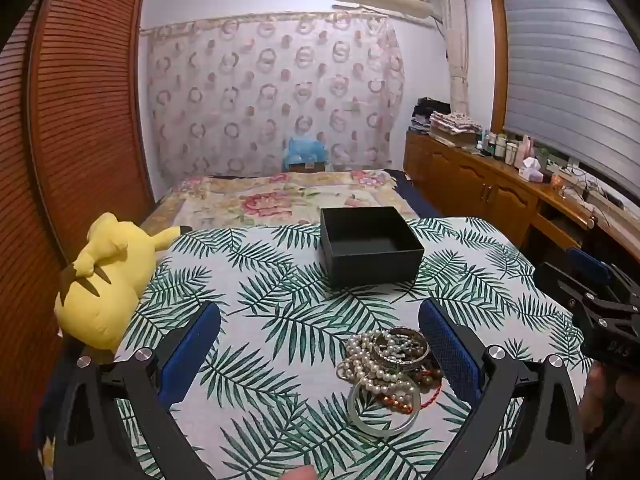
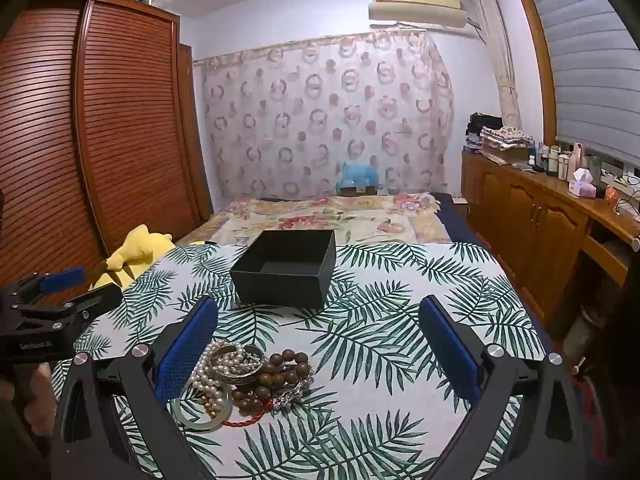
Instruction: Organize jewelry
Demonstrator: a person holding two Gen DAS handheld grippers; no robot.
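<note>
Tangled jewelry pile (image 2: 240, 384), pieces overlapping, box (image 2: 286, 270) floor partly hidden

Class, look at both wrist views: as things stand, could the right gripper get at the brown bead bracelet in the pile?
Probably yes. The right gripper stands open and empty, and the brown bead bracelet lies uncovered on the pile's near-right side, between its fingers.

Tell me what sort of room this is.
A bedroom in a home, most likely: a bed with a floral quilt, a louvred wooden wardrobe, and a wall air conditioner. The work surface is a table with a leaf-print cloth.
</note>
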